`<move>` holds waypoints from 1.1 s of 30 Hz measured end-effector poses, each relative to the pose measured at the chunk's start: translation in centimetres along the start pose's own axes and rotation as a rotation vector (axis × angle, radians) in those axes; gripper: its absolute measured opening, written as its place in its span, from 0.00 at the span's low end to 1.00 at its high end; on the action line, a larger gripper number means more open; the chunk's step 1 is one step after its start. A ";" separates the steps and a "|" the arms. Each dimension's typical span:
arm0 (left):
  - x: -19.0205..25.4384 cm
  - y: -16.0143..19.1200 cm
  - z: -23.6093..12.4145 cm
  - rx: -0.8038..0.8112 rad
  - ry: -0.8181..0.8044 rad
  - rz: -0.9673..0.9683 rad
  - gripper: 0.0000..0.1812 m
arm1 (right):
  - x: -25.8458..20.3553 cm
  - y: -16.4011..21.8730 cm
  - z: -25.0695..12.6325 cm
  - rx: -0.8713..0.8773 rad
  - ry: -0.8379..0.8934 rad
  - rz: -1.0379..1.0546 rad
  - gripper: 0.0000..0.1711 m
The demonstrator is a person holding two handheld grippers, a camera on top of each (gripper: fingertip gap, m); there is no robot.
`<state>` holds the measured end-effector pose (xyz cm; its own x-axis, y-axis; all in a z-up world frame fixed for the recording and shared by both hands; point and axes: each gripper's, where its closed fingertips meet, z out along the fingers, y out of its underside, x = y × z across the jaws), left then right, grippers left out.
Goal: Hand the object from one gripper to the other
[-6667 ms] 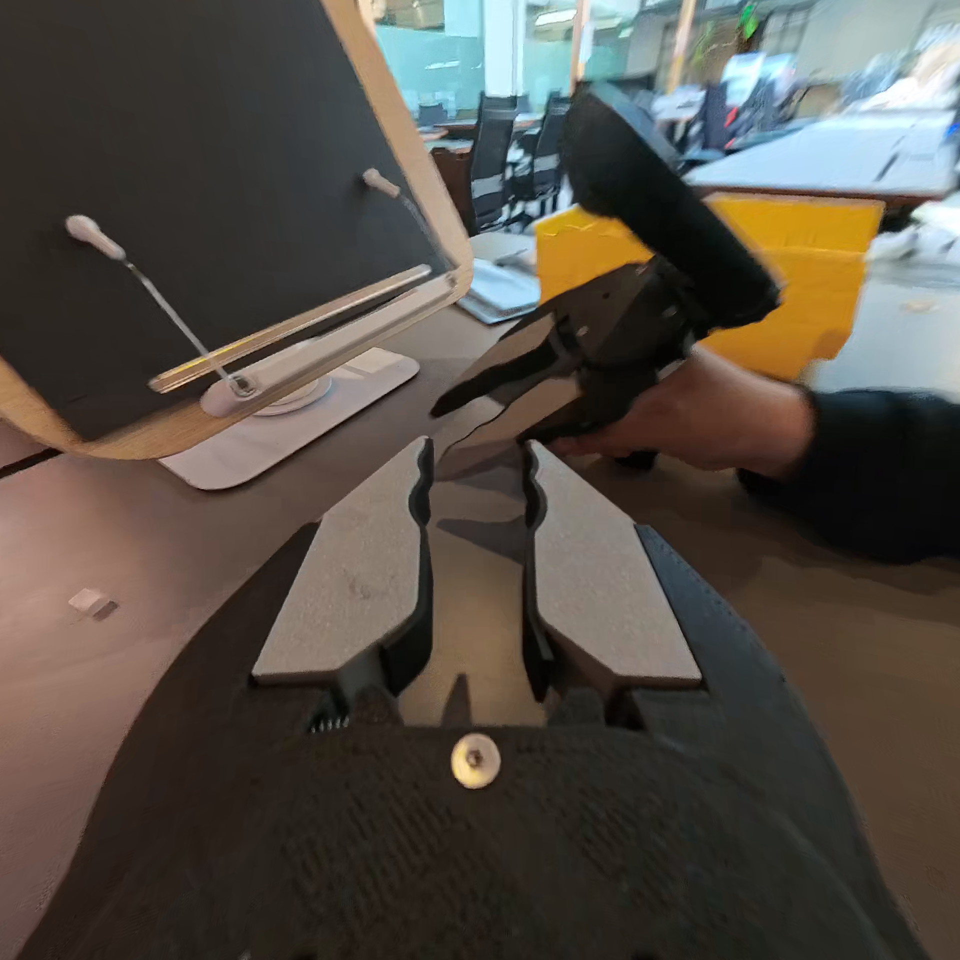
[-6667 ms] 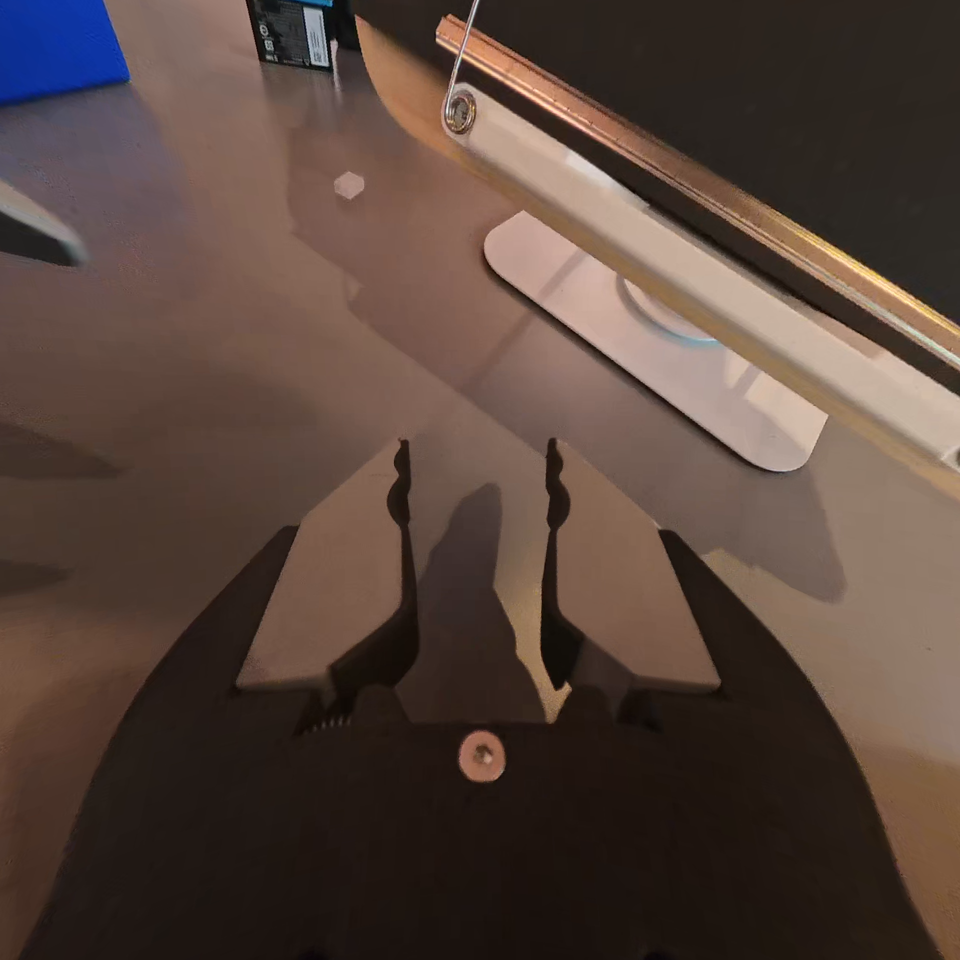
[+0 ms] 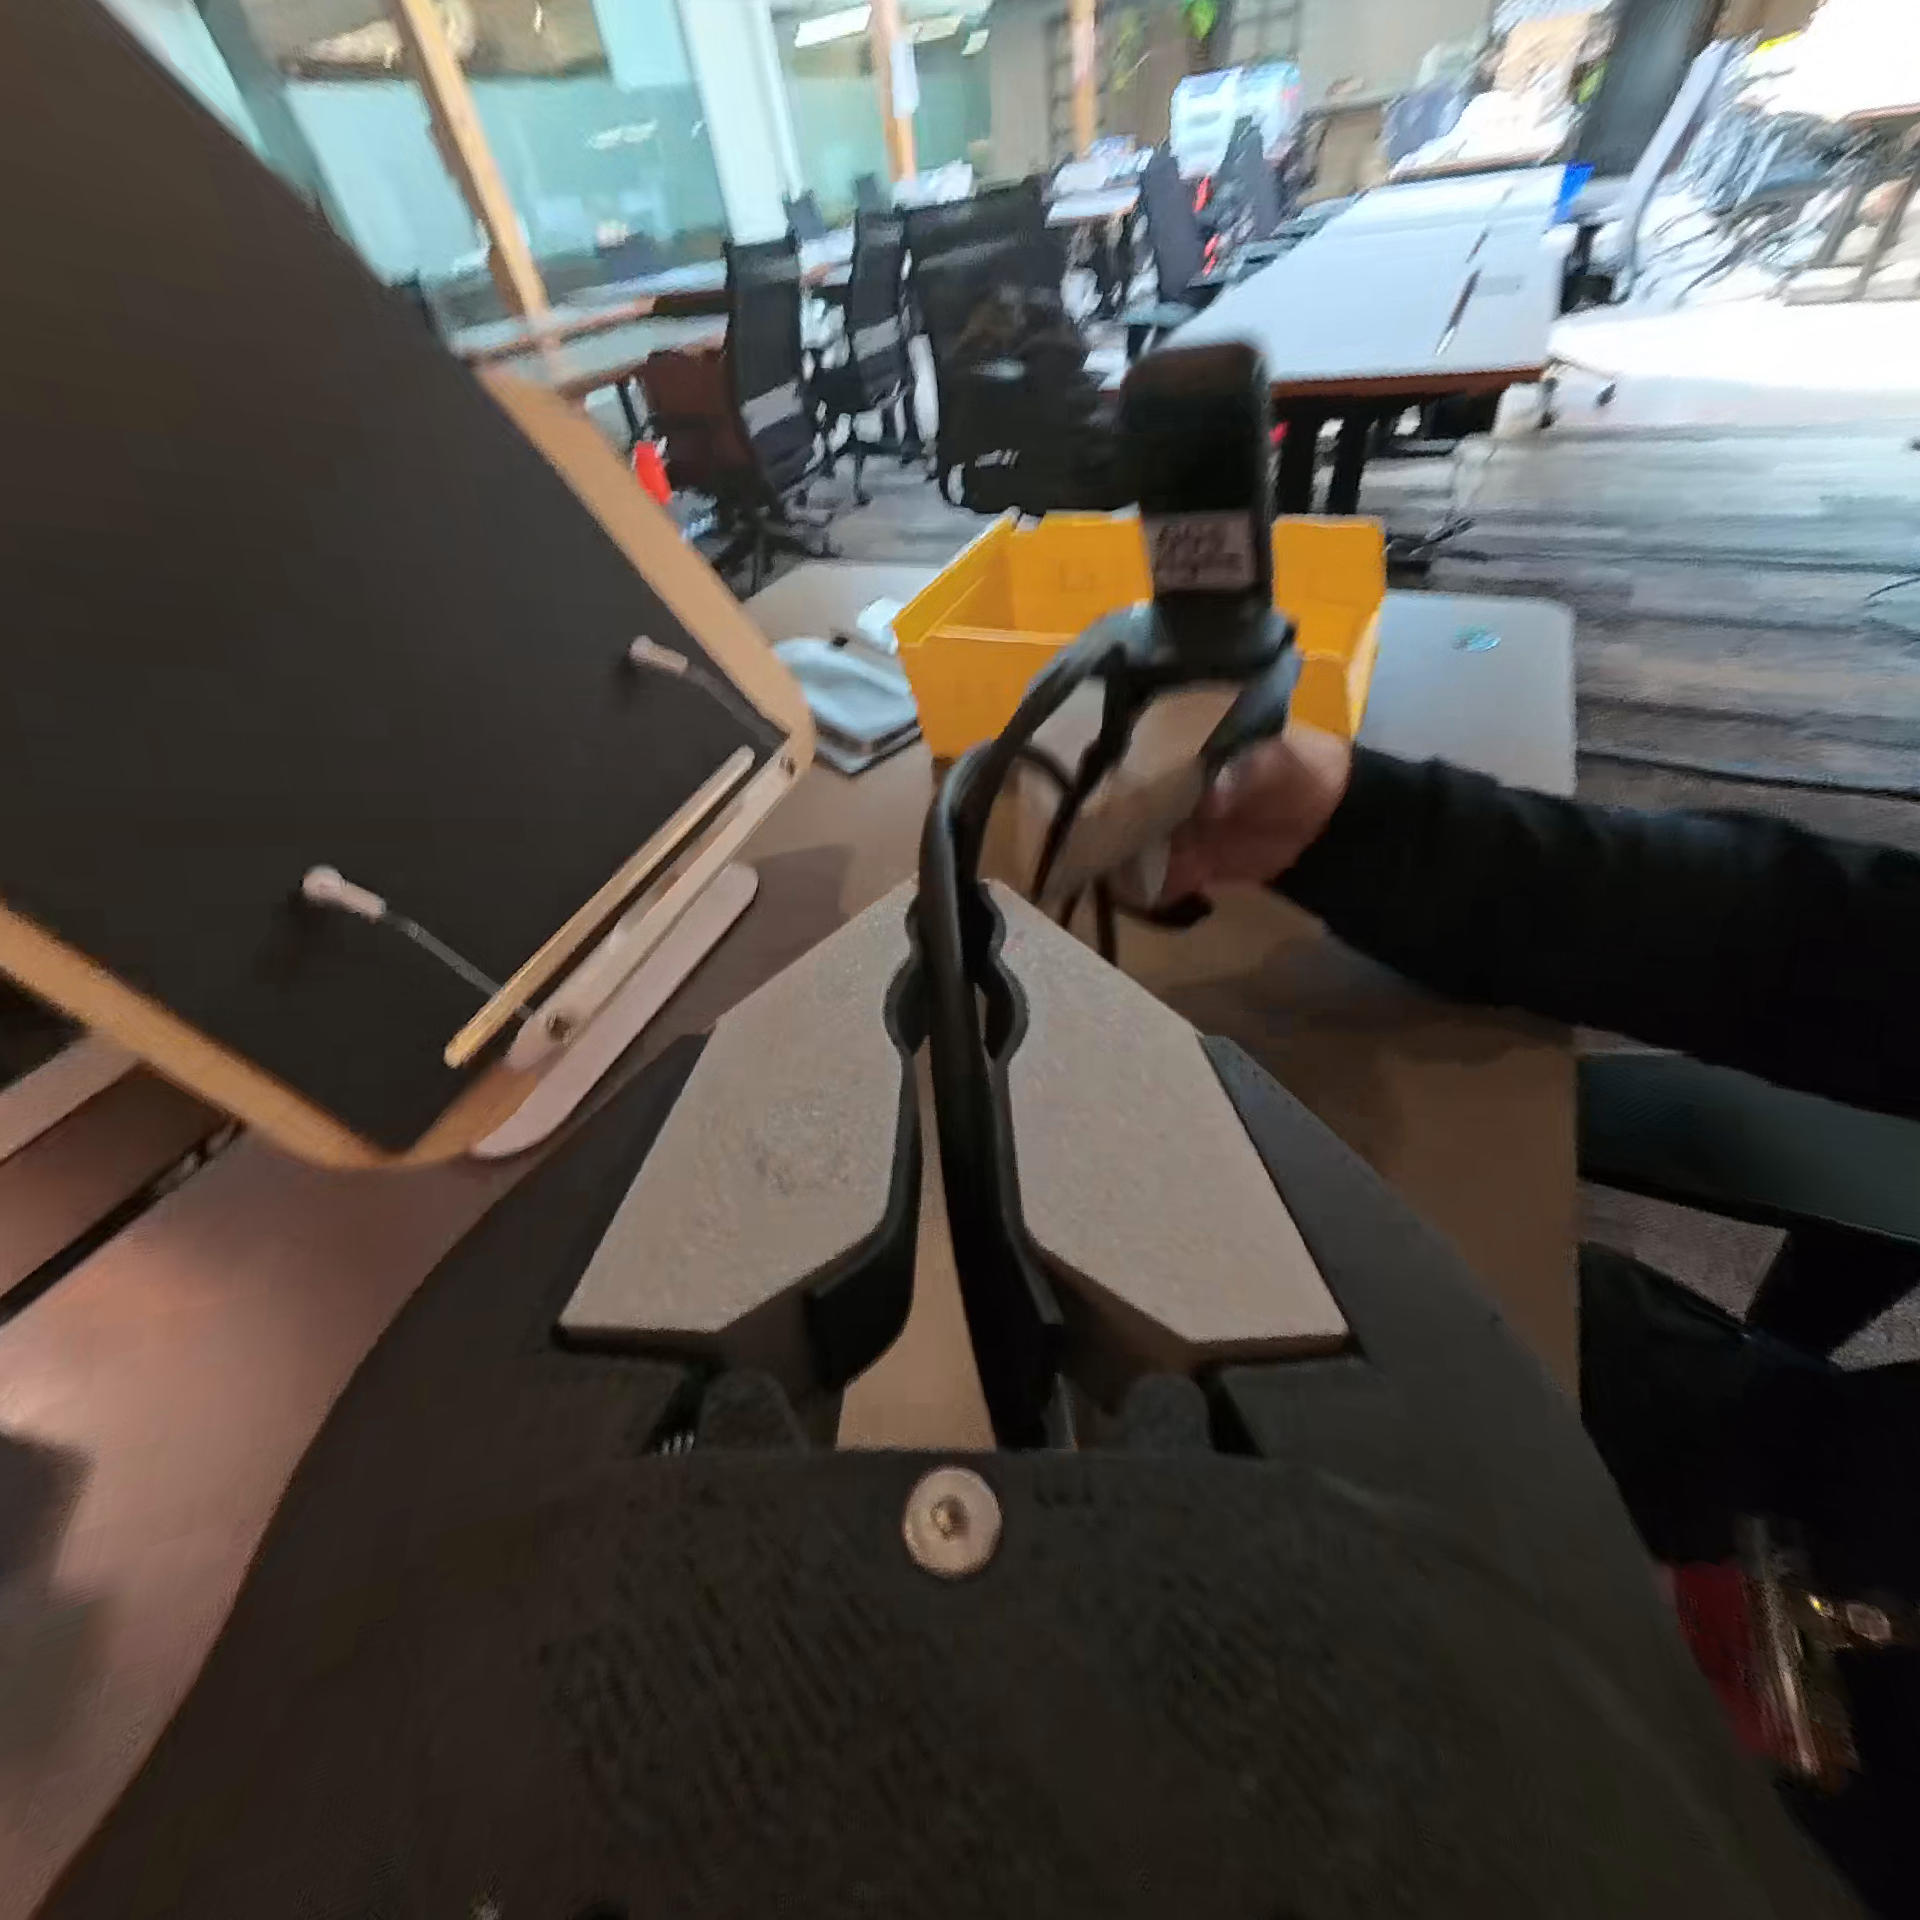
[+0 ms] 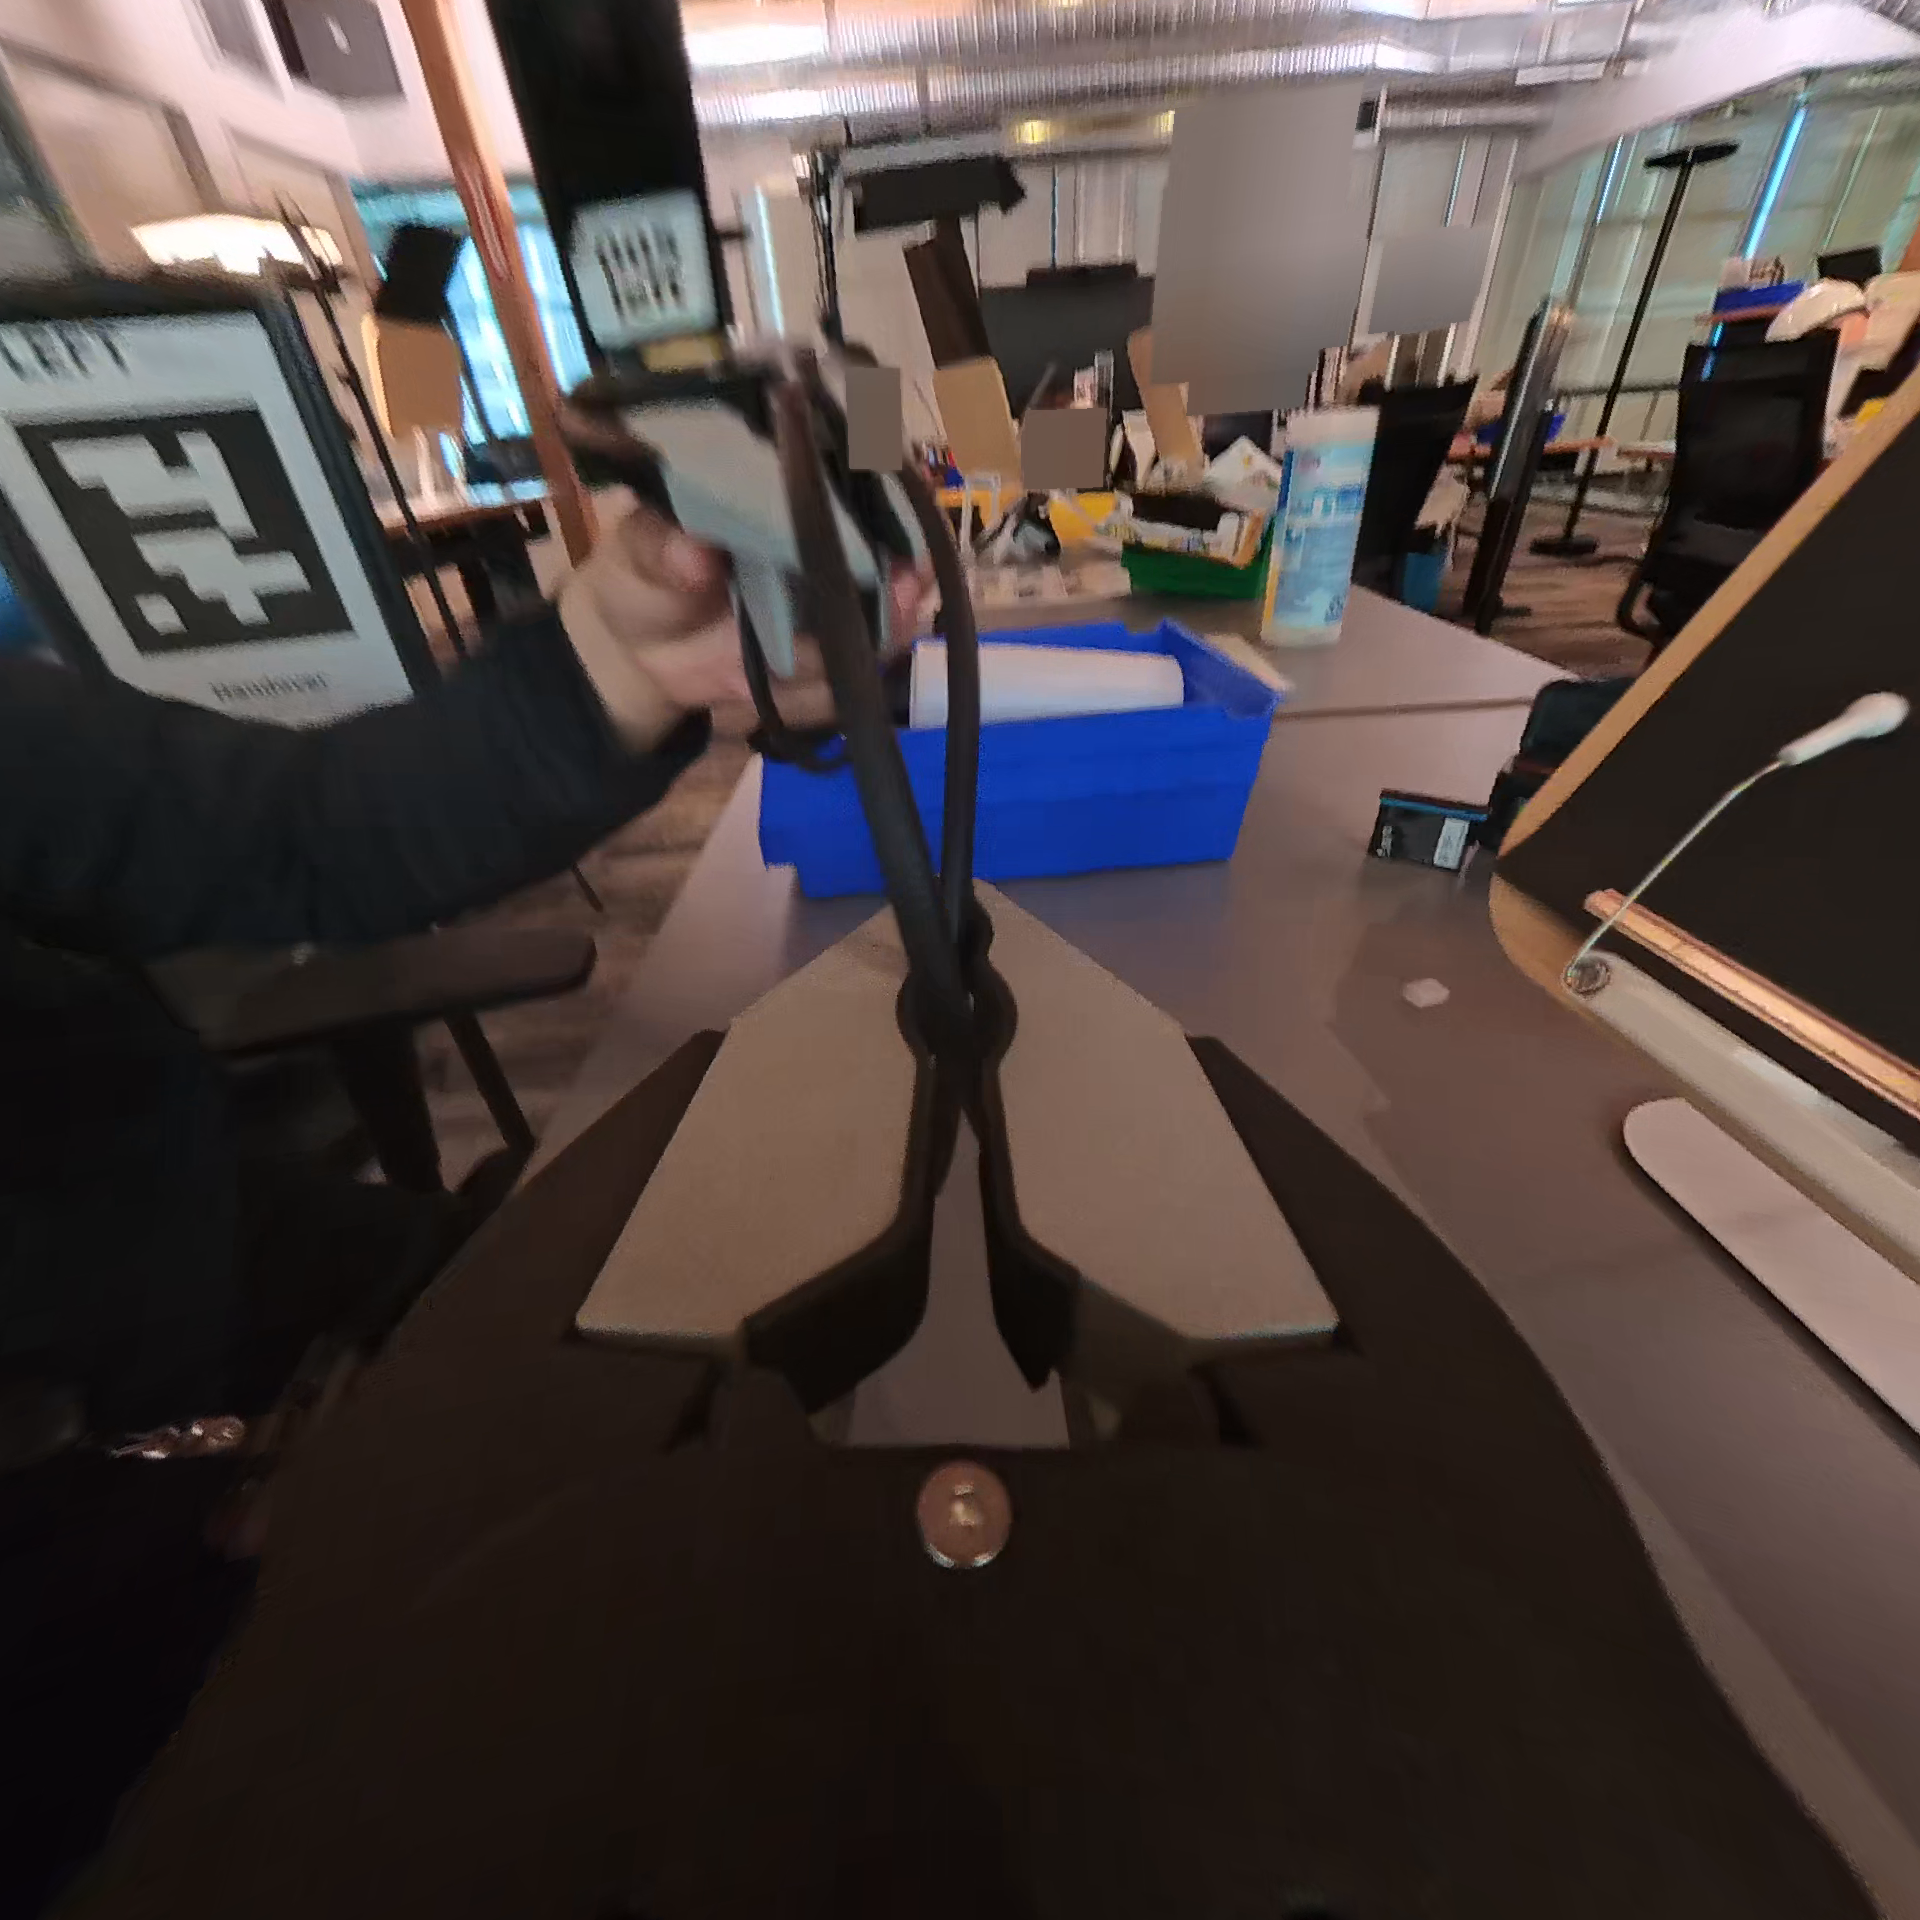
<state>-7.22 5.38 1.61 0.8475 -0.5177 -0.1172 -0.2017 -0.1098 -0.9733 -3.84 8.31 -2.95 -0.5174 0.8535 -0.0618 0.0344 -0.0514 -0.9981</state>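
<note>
each gripper, the left gripper (image 3: 958,940) and the right gripper (image 4: 961,951), has two flat grey fingers (image 3: 790,1132) with wavy black inner edges, set in a rough-textured black body with one silver screw (image 3: 951,1519) at its middle. a square black-and-white marker plate (image 4: 197,520) sits on the left one. the person's sleeves (image 3: 1621,935) are dark.

Right gripper (image 4: 961,940) clamped on a black cable (image 4: 914,831), two strands crossing between the fingertips. Left gripper (image 4: 769,582) farther off, upper left, gripping the same cable. Blue bin (image 4: 1039,790) behind on the grey table (image 4: 1299,935).
</note>
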 end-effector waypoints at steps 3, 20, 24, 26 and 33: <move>0.0 2.8 -0.3 -0.073 0.031 -0.080 0.02 | 0.3 -1.7 -1.5 0.088 -0.016 0.057 0.00; 1.1 6.4 -1.5 -0.184 0.023 -0.107 0.22 | -0.1 -0.8 -0.6 0.016 -0.015 0.059 0.00; 1.6 6.1 0.3 -0.203 -0.025 -0.051 0.22 | -0.6 -0.7 -0.2 0.000 -0.027 0.045 0.00; 2.4 6.1 1.5 -0.199 -0.009 -0.054 0.22 | -0.6 -0.5 0.0 -0.013 -0.021 0.044 0.00; 2.7 7.5 4.9 -0.204 -0.047 -0.152 0.23 | -0.8 0.0 0.6 -0.076 0.029 -0.008 0.00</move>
<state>-4.04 7.30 -7.01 0.8966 -0.4426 0.0140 -0.1609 -0.3551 -0.9209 -3.96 7.27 -2.89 -0.4933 0.8682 -0.0527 0.0954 -0.0062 -0.9954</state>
